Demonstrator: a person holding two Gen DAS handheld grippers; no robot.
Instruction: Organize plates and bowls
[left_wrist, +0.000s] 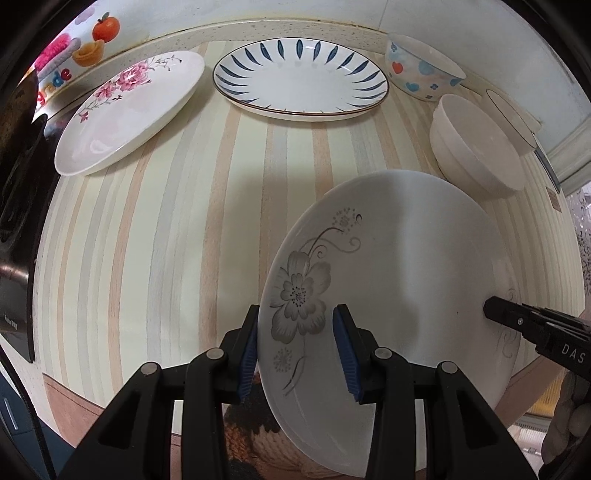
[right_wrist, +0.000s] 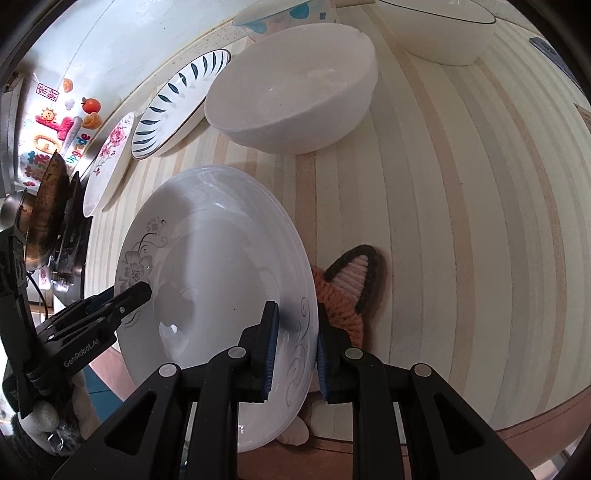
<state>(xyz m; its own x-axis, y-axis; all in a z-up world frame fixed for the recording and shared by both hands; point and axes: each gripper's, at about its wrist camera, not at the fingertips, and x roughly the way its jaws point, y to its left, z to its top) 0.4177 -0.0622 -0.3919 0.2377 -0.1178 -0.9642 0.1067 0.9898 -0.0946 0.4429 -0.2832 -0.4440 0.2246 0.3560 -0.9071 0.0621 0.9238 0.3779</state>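
Both tongs straddle opposite rims of the grey-flower plate: the left gripper has its blue pads either side of the rim by the large flower, the right gripper likewise at the scroll-patterned edge. Each stands narrowly parted about the rim; firm clamping cannot be confirmed, as a slight gap shows at the left inner pad. Judged purpose: a two-point hold to keep a wide, slick plate level for lifting. This plate sits at the near edge of the striped table, partly over a knitted orange mat, face up, apparently tilted; being round it has no long axis, the flower stem running roughly toward the far side. Beyond lie a plain white bowl, a heart-pattern bowl, a blue-leaf plate and a pink-blossom plate, all separate and unstacked.
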